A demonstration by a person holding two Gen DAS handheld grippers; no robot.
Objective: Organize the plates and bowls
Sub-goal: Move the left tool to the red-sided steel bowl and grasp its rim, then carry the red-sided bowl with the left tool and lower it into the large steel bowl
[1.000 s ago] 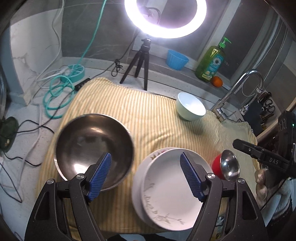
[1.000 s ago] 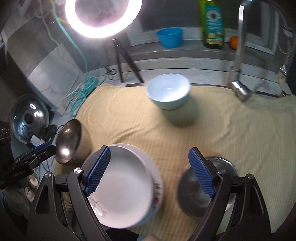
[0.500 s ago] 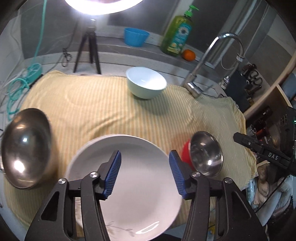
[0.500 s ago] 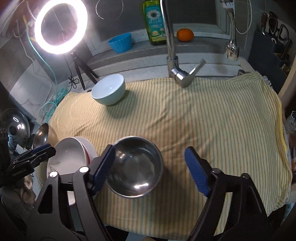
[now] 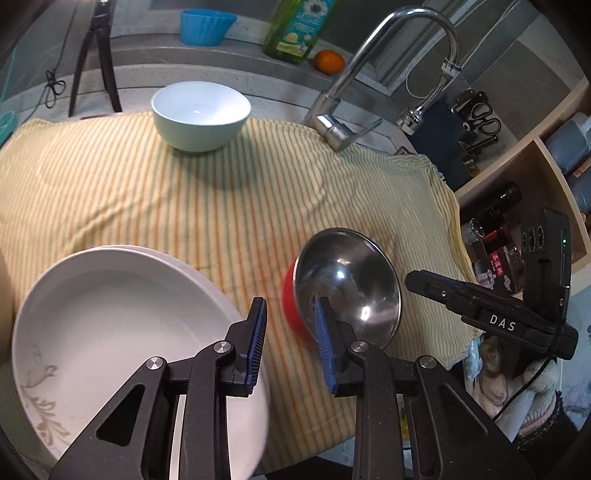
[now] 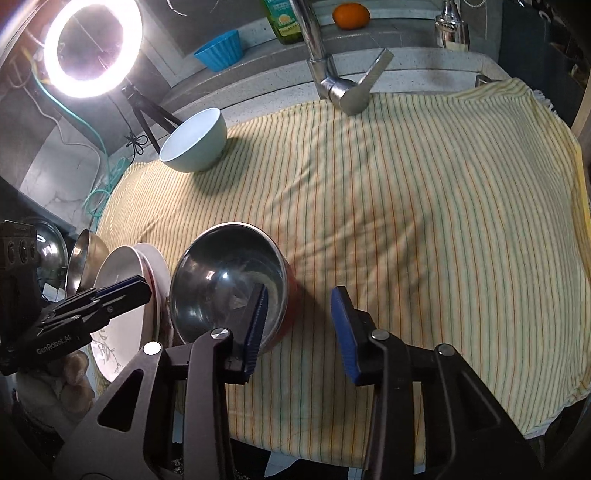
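Stacked white plates [image 5: 110, 325] lie at the near left of the striped cloth; they also show in the right wrist view [image 6: 122, 295]. A small steel bowl with a red outside [image 5: 347, 284] stands to their right, also seen in the right wrist view [image 6: 229, 280]. A pale blue bowl [image 5: 199, 114] sits at the back. A large steel bowl [image 6: 83, 258] stands left of the plates. My left gripper [image 5: 290, 343] is open, in the gap between plates and red bowl. My right gripper [image 6: 301, 328] is open, its left finger over the red bowl's rim.
A yellow striped cloth [image 6: 424, 206] covers the counter. A faucet [image 5: 369, 74] rises at the back edge. A ring light on a tripod [image 6: 92, 48], a blue cup [image 6: 219, 50], a soap bottle [image 5: 299, 29] and an orange [image 6: 351, 14] are behind. Shelves [image 5: 535, 184] stand at right.
Both grippers swung right and narrowed their openings. My left gripper moved from above the plates to the gap beside the red bowl. My right gripper came closer to the red bowl.
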